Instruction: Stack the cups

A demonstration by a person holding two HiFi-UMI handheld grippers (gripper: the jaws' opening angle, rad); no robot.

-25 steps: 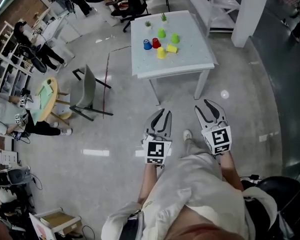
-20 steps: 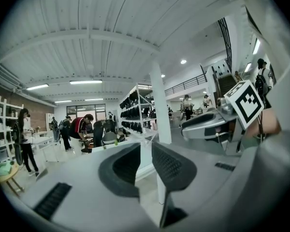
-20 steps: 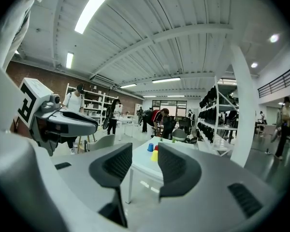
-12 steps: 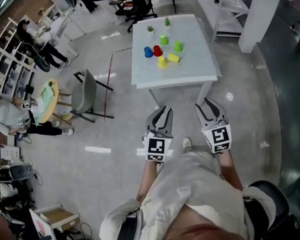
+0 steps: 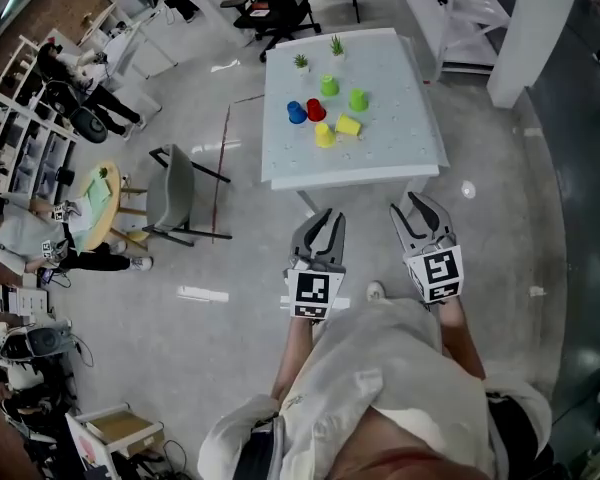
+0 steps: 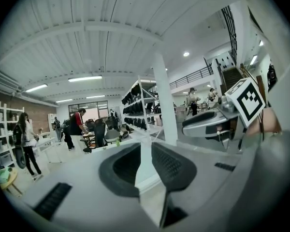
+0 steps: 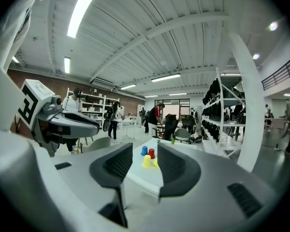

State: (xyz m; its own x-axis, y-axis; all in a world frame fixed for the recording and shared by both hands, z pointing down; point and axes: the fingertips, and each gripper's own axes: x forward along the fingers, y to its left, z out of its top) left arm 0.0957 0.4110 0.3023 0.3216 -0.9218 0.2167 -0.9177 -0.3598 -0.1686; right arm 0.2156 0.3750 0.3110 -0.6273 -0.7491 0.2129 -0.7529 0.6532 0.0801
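Several cups stand on a white table [image 5: 380,158] far ahead: a blue cup [image 5: 296,112], a red cup [image 5: 316,110], two green cups [image 5: 328,86] [image 5: 357,99], an upright yellow cup [image 5: 324,135] and a yellow cup on its side [image 5: 347,125]. My left gripper [image 5: 321,220] is shut and holds nothing, well short of the table. My right gripper [image 5: 418,208] is open and empty beside it. The right gripper view frames the blue cup [image 7: 144,151], red cup [image 7: 151,153] and yellow cup [image 7: 146,161] in the distance between the jaws of the right gripper [image 7: 141,166]. The left gripper [image 6: 145,163] points along the table edge.
Two small potted plants [image 5: 301,61] stand at the table's far edge. A grey chair [image 5: 170,183] is left of the table, with a round green table [image 5: 95,193] and seated people further left. A white pillar [image 5: 535,28] and white shelving stand to the right.
The table with the cups sits lower and nearer in the head view, as the person has stepped towards it. Both grippers keep the same pose in front of the body.
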